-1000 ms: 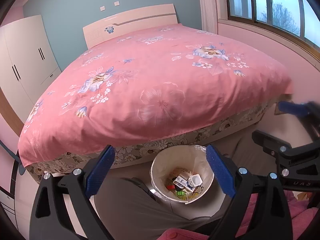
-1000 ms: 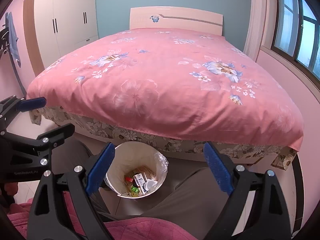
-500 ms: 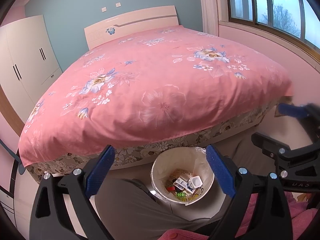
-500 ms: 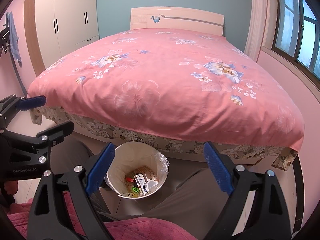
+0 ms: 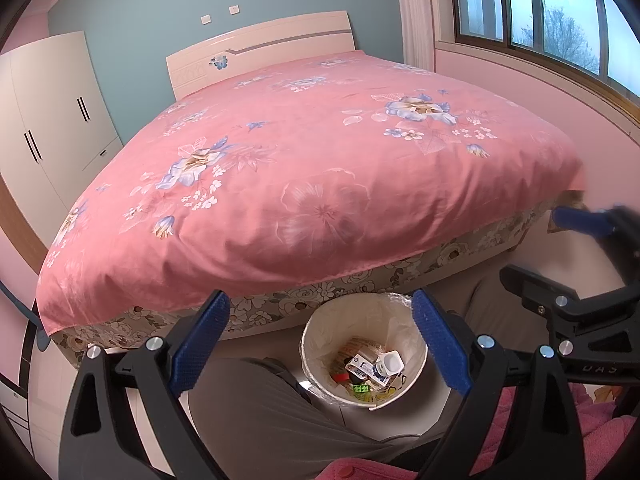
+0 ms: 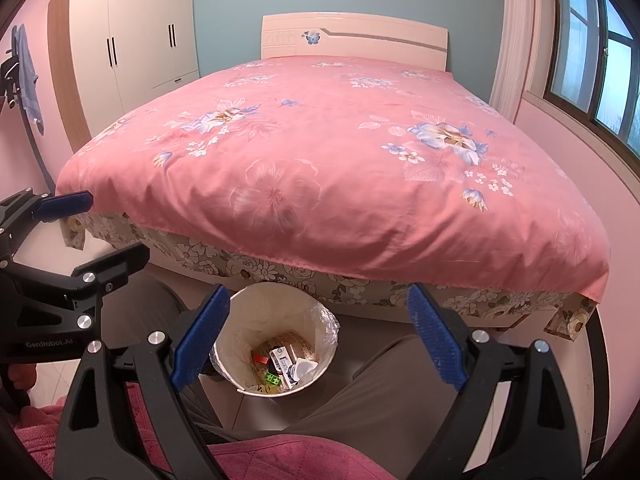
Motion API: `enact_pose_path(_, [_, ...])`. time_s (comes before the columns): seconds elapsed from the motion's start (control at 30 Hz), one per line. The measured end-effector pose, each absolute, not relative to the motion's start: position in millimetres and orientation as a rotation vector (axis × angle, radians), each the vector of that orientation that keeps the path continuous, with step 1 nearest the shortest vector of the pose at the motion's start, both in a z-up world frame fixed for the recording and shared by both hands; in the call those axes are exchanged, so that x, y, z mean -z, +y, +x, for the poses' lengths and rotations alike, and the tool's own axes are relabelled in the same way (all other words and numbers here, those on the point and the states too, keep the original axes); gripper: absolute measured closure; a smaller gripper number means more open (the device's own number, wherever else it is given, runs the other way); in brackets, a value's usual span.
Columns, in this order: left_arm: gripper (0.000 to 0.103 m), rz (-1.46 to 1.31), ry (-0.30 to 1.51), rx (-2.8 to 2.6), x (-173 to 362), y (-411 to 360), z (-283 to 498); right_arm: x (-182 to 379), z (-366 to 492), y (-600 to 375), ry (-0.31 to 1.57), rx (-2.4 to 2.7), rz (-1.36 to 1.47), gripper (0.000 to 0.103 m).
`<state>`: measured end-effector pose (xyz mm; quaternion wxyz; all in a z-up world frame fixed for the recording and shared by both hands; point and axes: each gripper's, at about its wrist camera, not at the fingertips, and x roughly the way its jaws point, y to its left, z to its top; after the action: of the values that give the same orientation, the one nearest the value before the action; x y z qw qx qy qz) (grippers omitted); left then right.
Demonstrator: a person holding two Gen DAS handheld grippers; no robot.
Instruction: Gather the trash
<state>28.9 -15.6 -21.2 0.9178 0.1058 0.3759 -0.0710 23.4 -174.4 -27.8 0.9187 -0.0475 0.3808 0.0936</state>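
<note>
Since the earlier frame almost nothing has moved; we find both claws, left (image 5: 320, 340) and right (image 6: 318, 338), apart and empty over the bin (image 5: 316, 328), which holds trash (image 5: 370, 370), with none visible on the bed (image 5: 320, 168).

A white lined trash bin (image 5: 320, 332) is standing upright on the floor just beside the bed, holding small cartons (image 5: 362, 366), a white-capped bottle (image 5: 386, 362) and wrappers.
</note>
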Motion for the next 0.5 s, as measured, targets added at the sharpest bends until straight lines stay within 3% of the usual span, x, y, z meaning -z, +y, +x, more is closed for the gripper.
enact_pose_path(0.5, [0.009,0.218,0.777,0.148,23.0,-14.9,29.0,28.7,23.4,-172.3,0.786,-0.193,-0.098,0.014])
